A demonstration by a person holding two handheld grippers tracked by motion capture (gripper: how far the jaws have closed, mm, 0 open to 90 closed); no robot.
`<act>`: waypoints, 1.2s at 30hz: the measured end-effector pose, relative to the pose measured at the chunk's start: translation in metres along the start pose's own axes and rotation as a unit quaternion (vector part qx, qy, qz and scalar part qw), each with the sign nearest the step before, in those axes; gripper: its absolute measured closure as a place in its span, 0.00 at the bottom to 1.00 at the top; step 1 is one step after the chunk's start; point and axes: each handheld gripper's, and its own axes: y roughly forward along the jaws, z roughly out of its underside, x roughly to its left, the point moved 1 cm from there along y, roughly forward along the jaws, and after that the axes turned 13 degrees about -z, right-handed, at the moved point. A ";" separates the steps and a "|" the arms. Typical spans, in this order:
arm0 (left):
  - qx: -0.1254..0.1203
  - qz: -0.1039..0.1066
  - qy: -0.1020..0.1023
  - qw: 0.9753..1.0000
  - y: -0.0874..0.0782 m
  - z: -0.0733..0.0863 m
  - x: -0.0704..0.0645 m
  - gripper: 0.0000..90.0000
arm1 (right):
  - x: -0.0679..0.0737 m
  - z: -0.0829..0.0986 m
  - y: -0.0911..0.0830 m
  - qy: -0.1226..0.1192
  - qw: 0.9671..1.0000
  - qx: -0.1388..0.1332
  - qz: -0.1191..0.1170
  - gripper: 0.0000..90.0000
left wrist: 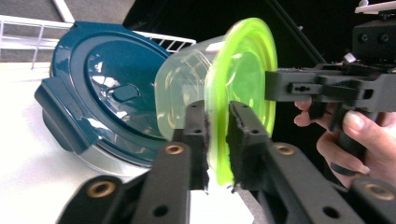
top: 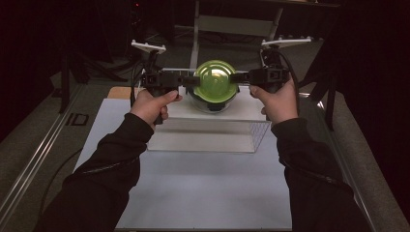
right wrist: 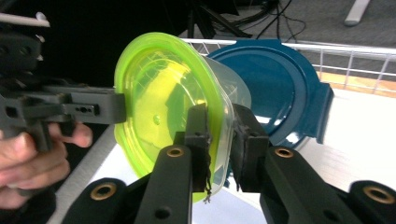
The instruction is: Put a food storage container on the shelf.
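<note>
One marking can be made out: the characters "ID", set in dark outline on the grey floor [top: 77, 119] left of the counter [top: 203, 193]. Nothing else legible is found on any other surface

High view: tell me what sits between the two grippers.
In the high view, the green-lidded clear container spans the gap between the left gripper and the right gripper; each clamps the lid rim from its own side.
</note>
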 end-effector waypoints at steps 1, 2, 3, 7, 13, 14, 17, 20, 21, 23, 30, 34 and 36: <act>-0.004 0.002 0.000 1.000 0.001 0.000 0.000 0.84 | 0.000 -0.001 0.002 -0.001 1.000 0.004 0.004 0.80; -0.005 -0.001 0.000 1.000 0.002 -0.001 0.000 0.82 | -0.001 -0.001 0.003 -0.006 1.000 0.004 0.013 0.78; -0.008 -0.005 -0.001 1.000 0.004 -0.002 0.000 0.80 | -0.003 -0.001 0.005 -0.007 1.000 0.003 0.017 0.79; -0.015 -0.014 -0.005 1.000 0.010 -0.005 0.003 0.74 | -0.012 -0.004 0.009 0.009 1.000 -0.004 0.016 0.77; -0.024 -0.027 0.003 0.999 0.018 -0.009 0.003 0.59 | -0.015 -0.006 0.013 0.015 1.000 -0.009 0.008 0.66; -0.027 -0.023 0.004 0.999 0.018 -0.010 0.004 0.58 | -0.014 -0.006 0.013 0.012 1.000 -0.009 0.010 0.64; -0.042 -0.012 0.003 0.999 0.016 -0.011 0.005 0.46 | -0.012 -0.006 0.014 -0.006 1.000 -0.005 0.014 0.58; -0.047 -0.011 0.008 0.999 0.012 -0.011 0.004 0.43 | -0.010 -0.005 0.011 -0.013 1.000 -0.012 0.011 0.55; -0.056 -0.013 0.011 0.998 0.010 -0.010 0.004 0.42 | -0.008 -0.005 0.009 -0.017 1.000 -0.013 0.011 0.54; -0.061 -0.014 0.011 0.998 0.006 -0.009 0.004 0.42 | -0.003 -0.005 0.004 -0.028 0.999 -0.026 0.014 0.53; -0.096 -0.004 0.049 0.994 -0.012 0.002 0.009 0.35 | 0.020 0.005 -0.009 -0.056 0.997 -0.049 -0.016 0.55; -0.118 -0.002 0.072 0.990 -0.021 0.013 0.009 0.30 | 0.030 0.016 -0.009 -0.072 0.996 -0.046 -0.034 0.66; -0.144 -0.008 0.092 0.985 -0.028 0.026 0.008 0.26 | 0.034 0.027 -0.004 -0.084 0.995 -0.032 -0.045 0.76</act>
